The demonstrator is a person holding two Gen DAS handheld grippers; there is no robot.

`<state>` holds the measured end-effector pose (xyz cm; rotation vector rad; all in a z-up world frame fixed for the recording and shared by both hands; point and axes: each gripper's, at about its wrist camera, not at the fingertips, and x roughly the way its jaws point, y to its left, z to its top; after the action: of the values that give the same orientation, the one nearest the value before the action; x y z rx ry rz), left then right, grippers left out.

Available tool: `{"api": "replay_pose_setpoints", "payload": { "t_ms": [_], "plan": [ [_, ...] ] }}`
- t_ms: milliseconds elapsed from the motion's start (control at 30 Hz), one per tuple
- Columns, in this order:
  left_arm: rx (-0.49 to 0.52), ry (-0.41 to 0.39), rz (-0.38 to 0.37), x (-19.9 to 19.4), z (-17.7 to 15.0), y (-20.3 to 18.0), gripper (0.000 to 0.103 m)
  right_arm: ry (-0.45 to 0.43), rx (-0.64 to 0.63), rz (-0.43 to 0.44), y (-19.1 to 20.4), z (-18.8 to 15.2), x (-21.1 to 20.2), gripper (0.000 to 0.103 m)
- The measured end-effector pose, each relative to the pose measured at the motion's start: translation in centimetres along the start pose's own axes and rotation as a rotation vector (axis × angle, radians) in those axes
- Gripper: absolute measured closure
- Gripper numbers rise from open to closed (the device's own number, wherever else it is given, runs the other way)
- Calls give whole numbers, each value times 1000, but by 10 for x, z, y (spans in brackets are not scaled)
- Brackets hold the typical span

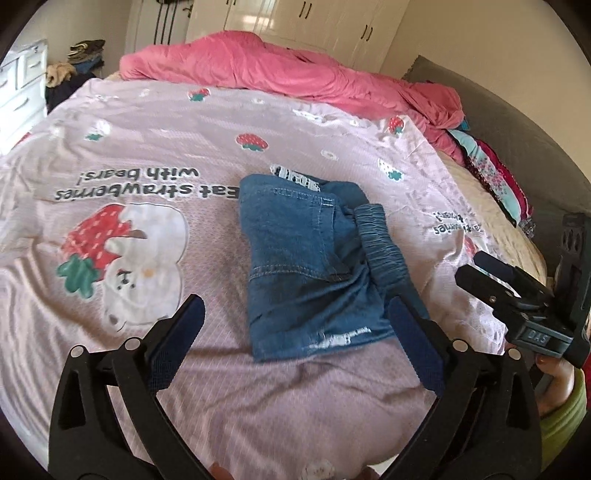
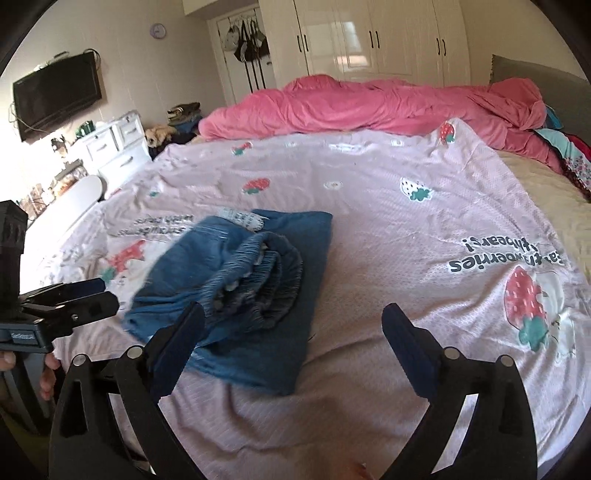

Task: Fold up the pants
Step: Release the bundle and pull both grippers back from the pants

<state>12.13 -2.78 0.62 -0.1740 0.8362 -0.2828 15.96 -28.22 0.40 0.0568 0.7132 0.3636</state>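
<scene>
Progress: denim pants are seen folded into a compact bundle, elastic waistband uppermost; folding is judged nearly complete, only tidying left.
Pants position: just ahead of left gripper; ahead-left of right gripper.
Left gripper: spread wide, nothing held.
Right gripper: spread, nothing held.
Surface: strawberry-print bedspread.
Containers: none seen.

1 pair of denim pants lies folded on 1 bed. 2 grippers show: the left gripper and the right gripper, each with 2 fingers. 1 strawberry-print sheet covers the bed, with 1 pink duvet at its far side. 1 television, 1 wall clock and 1 white dresser stand far left.
</scene>
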Motion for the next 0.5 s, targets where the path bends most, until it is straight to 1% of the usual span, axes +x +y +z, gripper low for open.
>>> {"api": "replay_pose_setpoints", "payload": {
  "t_ms": [67,300,500],
  "plan": [
    [2,-13,0,-10,-3,-2,9,-13,-3,-4,3,-2,-9,5],
    [19,-41,13,-34,-16,-11,9,-65,-3,-10,14,-11,-44,4],
    [22,-56,24,-46,-29,-15,9,-58,-38,-40,22,-27,-58,4]
  ]
}}
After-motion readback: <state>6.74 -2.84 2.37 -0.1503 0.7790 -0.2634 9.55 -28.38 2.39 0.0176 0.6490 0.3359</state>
